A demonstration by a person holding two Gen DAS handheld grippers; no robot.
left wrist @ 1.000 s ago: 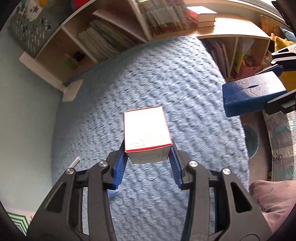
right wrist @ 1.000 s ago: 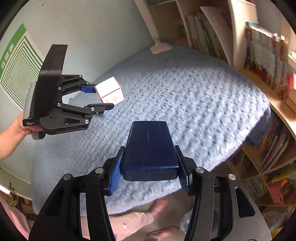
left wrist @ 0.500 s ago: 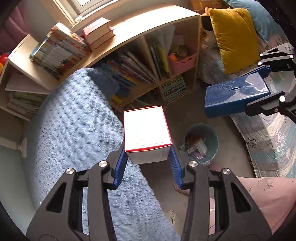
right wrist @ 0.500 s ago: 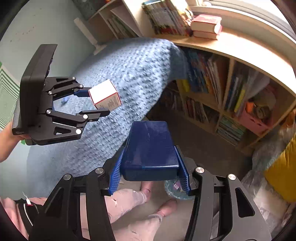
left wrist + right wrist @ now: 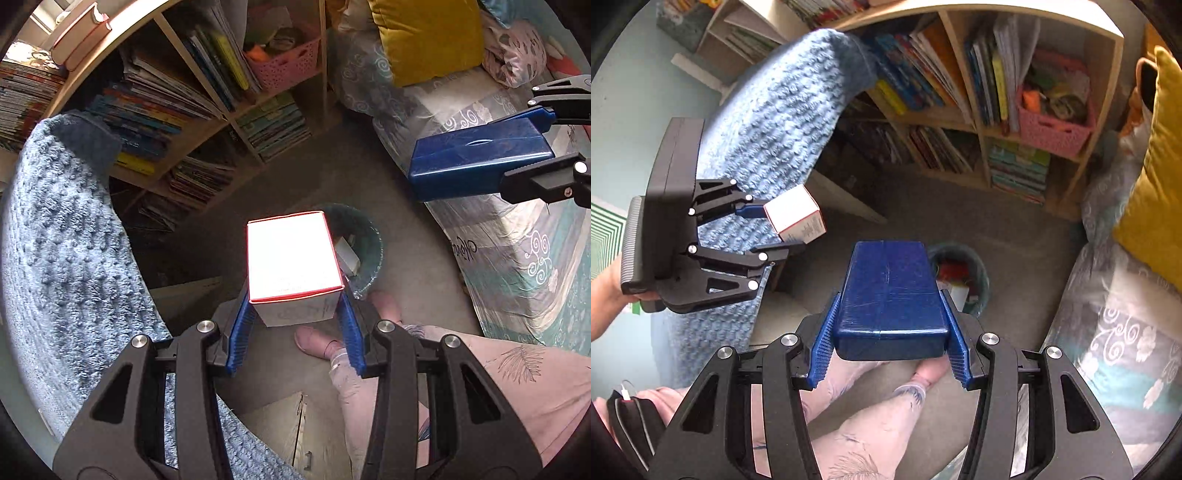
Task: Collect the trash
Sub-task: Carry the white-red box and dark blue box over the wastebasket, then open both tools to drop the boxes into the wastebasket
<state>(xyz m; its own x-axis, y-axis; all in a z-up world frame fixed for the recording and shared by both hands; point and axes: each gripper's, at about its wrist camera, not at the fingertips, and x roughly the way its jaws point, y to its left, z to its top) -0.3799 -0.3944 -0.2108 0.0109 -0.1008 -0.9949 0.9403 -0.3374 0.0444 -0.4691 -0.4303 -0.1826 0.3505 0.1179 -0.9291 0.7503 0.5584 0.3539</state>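
Clamping a white carton with red edges (image 5: pixel 291 254), the left claw (image 5: pixel 293 325) hangs above the floor, its blue pads pressed to the carton's sides. Beyond the carton sits a round teal bin (image 5: pixel 365 243) with some scraps inside, though what they are is hard to make out. The right claw (image 5: pixel 890 343) is closed on a dark blue box (image 5: pixel 890 291), also over the floor near the bin (image 5: pixel 975 269). A blue knitted blanket (image 5: pixel 62 258) drapes at left, before a bookshelf (image 5: pixel 192 122).
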